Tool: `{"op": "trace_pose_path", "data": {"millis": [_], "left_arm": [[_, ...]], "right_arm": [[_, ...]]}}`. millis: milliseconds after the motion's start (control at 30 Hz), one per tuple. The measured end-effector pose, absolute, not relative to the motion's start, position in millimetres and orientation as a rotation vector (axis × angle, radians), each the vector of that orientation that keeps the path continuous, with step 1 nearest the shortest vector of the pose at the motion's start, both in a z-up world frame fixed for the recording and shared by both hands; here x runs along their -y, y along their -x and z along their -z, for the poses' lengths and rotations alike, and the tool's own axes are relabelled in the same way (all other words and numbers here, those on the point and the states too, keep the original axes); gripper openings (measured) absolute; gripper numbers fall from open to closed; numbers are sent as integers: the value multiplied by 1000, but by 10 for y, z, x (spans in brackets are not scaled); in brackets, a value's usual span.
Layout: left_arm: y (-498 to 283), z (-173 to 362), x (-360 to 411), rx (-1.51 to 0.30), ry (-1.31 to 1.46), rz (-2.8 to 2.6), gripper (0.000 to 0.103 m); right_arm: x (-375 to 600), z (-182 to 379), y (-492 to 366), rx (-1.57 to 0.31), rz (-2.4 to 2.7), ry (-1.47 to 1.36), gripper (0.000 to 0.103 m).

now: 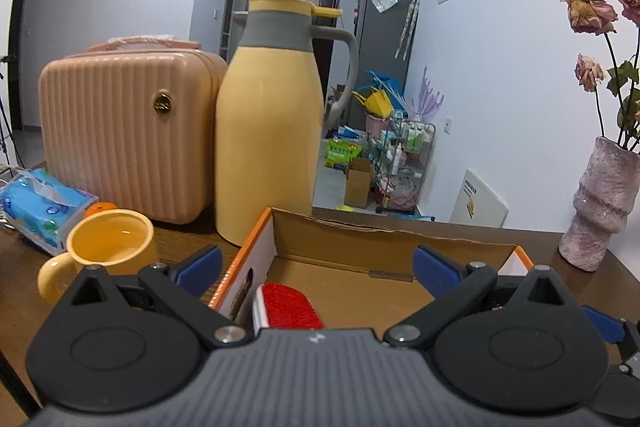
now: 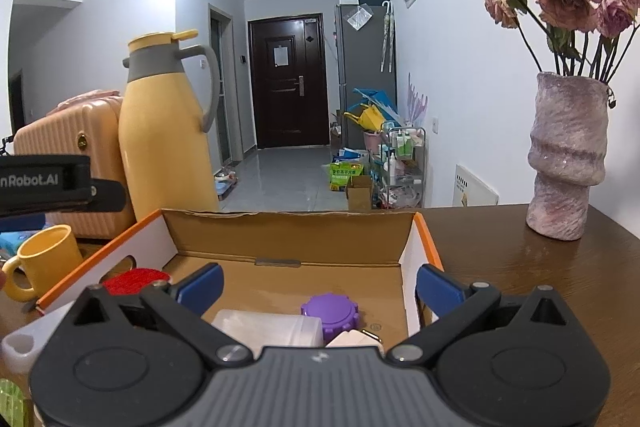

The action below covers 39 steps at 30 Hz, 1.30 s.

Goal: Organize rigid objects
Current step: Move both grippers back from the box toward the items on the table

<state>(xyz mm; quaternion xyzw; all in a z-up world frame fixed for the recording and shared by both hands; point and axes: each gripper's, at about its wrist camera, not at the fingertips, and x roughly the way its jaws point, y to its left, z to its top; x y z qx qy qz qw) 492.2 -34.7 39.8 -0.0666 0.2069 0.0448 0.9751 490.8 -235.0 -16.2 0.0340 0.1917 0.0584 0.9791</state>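
The cardboard box (image 2: 288, 231) is my landmark, open-topped on the brown table (image 2: 540, 275). Behind its left corner stands the pink ribbed case (image 1: 120, 131), and touching that case's right side is the tall yellow jug (image 1: 266, 131) with the grey handle. Right of the box, well apart from it, sits the mauve vase (image 2: 566, 155) of dried roses. Just left of the box is the yellow mug (image 1: 108, 247), with a blue tissue pack (image 1: 40, 203) beyond it.

Inside the box, a red-faced brush (image 1: 288, 307) lies by the left wall; a clear plastic container (image 2: 266, 327) lies near the front, a purple ridged cap (image 2: 330, 311) just beside its right end.

My left gripper (image 1: 316, 263) hangs over the box, jaws spread wide, gripping nothing. My right gripper (image 2: 318, 283) likewise stands wide and empty above the container.
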Motion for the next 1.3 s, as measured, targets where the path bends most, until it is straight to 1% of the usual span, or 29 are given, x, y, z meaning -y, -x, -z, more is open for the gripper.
{"op": "trace_pose_path", "data": {"millis": [533,1300], "left_arm": [[-4360,-385,112,-336,175,-145,103],[-3484,-288,-81,-326,130,-129,103]], "right_arm": [[2291,177,-4376,-353,-136,-35,103],[2261,303,-3533,-348,-166,-12,103]]}}
